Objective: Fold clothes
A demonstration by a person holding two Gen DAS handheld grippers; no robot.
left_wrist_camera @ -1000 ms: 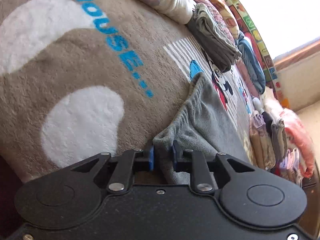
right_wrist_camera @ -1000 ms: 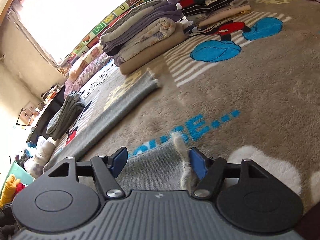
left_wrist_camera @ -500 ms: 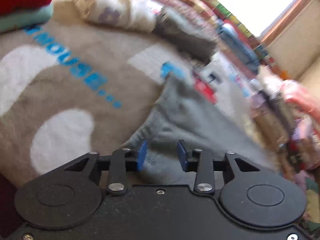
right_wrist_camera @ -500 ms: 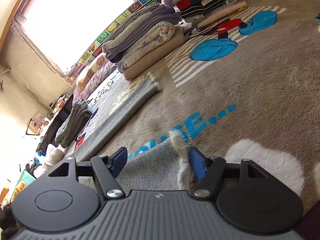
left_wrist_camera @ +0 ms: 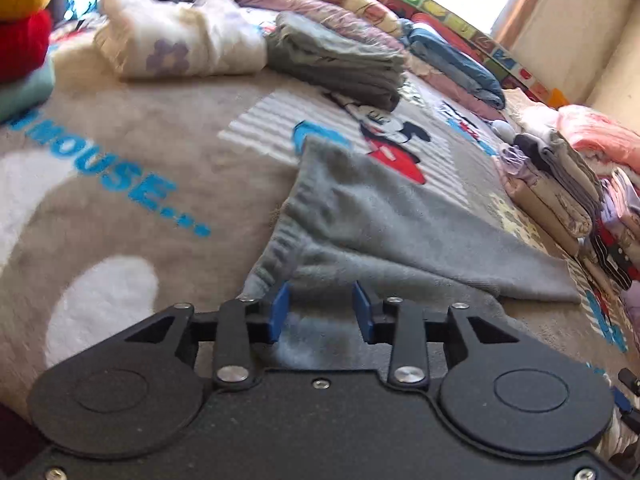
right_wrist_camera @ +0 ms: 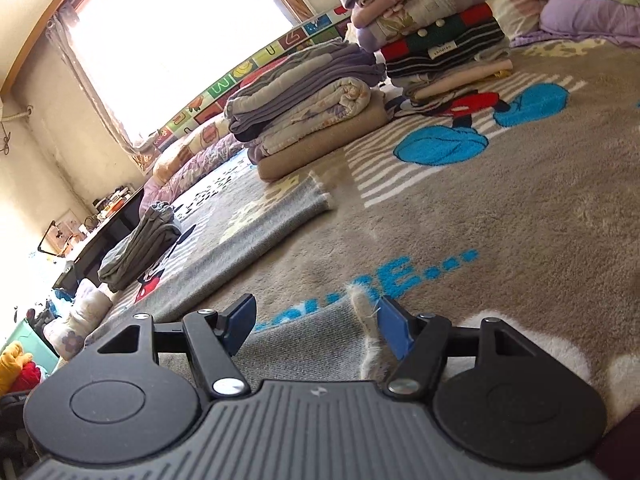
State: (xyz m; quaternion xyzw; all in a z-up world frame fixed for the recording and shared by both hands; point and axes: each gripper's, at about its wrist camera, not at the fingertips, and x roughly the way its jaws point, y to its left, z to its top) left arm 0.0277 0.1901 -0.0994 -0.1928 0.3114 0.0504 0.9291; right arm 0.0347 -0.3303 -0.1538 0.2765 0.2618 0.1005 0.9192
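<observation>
Blanket [left_wrist_camera: 120, 152], plush, tan, with white patches, blue lettering and a cartoon mouse figure; spread flat, bearing everything listed here.

Grey garment [left_wrist_camera: 360, 220], soft knit, with a ribbed band along its left edge in the left wrist view; it lies on the blanket near the middle, one layer folded over another, its far corner touching the blue and striped part of the print. In the right wrist view its long body [right_wrist_camera: 248, 248] runs away toward the far left and ends in a pale fringed edge.

Left gripper [left_wrist_camera: 322, 312], black with blue pads; jaws opening, grey cloth lying between them, pads clear of it on both sides.

Right gripper [right_wrist_camera: 316, 326], black with blue pads; jaws spread wide over the garment's near end, a pale fringed edge standing just inside the right-hand pad; no pinch visible.

Folded grey stack [left_wrist_camera: 340, 64], far side, beside a cream flower-print bundle [left_wrist_camera: 176, 48].

Folded pile [right_wrist_camera: 304, 112] of lilac, floral and beige pieces, far centre in the right wrist view; taller striped pile [right_wrist_camera: 436, 32] just right of it.

Window [right_wrist_camera: 176, 32], bright, far left wall.
</observation>
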